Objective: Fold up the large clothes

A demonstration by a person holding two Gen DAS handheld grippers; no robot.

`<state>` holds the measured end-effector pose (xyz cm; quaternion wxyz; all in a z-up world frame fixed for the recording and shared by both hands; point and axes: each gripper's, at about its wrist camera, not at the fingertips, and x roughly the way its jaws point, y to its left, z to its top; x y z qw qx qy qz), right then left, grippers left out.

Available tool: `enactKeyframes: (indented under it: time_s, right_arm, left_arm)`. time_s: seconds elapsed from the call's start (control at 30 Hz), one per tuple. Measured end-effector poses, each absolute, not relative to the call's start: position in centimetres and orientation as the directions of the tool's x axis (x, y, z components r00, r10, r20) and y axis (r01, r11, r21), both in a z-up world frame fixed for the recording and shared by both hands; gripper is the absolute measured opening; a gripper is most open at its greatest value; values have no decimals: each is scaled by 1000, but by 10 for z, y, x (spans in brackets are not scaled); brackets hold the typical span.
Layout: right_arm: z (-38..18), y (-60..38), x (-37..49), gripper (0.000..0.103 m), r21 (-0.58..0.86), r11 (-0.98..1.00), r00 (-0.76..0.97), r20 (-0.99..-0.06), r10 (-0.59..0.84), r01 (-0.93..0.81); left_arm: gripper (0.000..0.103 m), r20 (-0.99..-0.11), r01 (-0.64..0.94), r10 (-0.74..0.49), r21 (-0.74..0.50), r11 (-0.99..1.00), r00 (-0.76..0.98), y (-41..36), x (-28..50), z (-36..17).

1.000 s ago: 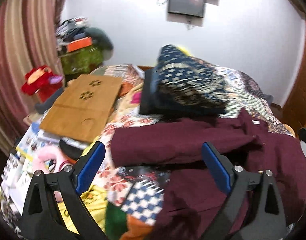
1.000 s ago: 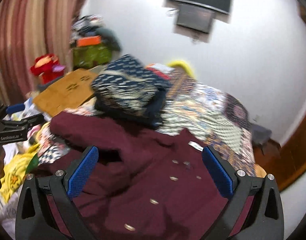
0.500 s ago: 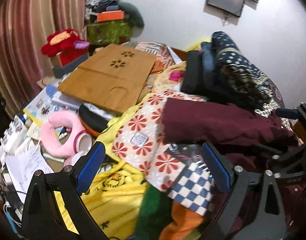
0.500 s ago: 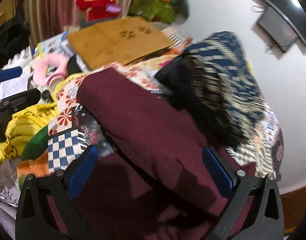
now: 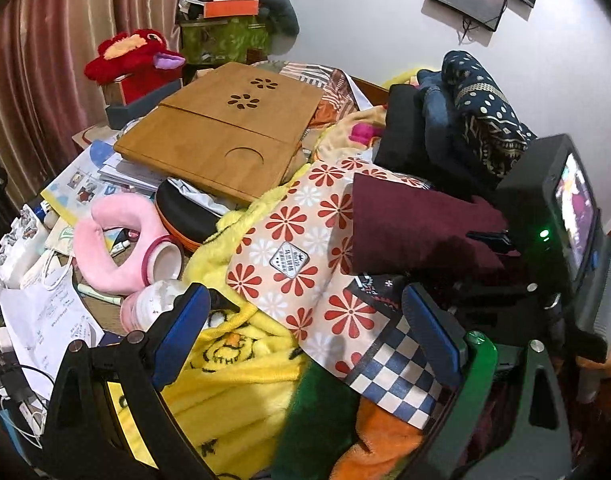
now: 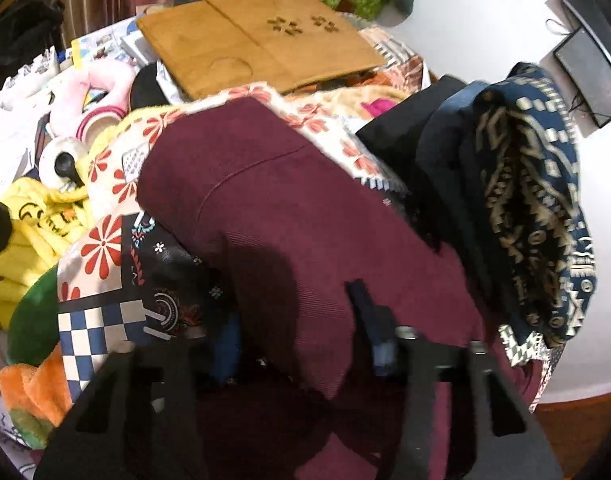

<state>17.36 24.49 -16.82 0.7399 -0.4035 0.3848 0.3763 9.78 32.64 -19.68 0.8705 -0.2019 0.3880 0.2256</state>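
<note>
The maroon shirt (image 6: pixel 297 216) lies on the cluttered bed, one sleeve stretched toward the far left. My right gripper (image 6: pixel 301 332) is closing around a fold of that sleeve, its blue pads pressed close to the cloth on both sides. In the left wrist view the maroon sleeve (image 5: pixel 417 224) shows at right, with the right gripper's body (image 5: pixel 553 240) over it. My left gripper (image 5: pixel 305 328) is open and empty above the flowered and checked bedding (image 5: pixel 317 248), left of the shirt.
A wooden lap tray (image 5: pixel 221 128) lies at the back left. A stack of dark folded clothes (image 6: pixel 505 184) sits behind the shirt. A pink neck pillow (image 5: pixel 113 240), a yellow blanket (image 5: pixel 233 368), papers and cables crowd the left side.
Both grippers swung left and down toward the bed. The right gripper's jaws went from wide open to closed in on the maroon sleeve. The left gripper stayed open.
</note>
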Motion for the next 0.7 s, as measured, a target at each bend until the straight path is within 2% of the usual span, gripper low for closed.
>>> enactKeyframes:
  time_s: [0.07, 0.13, 0.43, 0.7]
  right_arm:
    - [-157, 239, 178, 20, -274, 414, 407, -871, 276, -868]
    - [-145, 233, 183, 15, -221, 450, 386, -867, 317, -865]
    - [-39, 141, 199, 11, -74, 607, 463, -722, 514, -791]
    - [23, 20, 217, 10, 30, 755, 602, -583, 546, -655]
  left_arm:
    - [97, -767, -543, 232, -175, 821, 598, 323, 100, -196]
    - [97, -766, -537, 232, -171, 826, 600, 318, 101, -193]
    - [97, -739, -494, 232, -154, 856, 632, 293, 103, -171]
    - [97, -742, -443, 190, -157, 882, 642, 268, 121, -165]
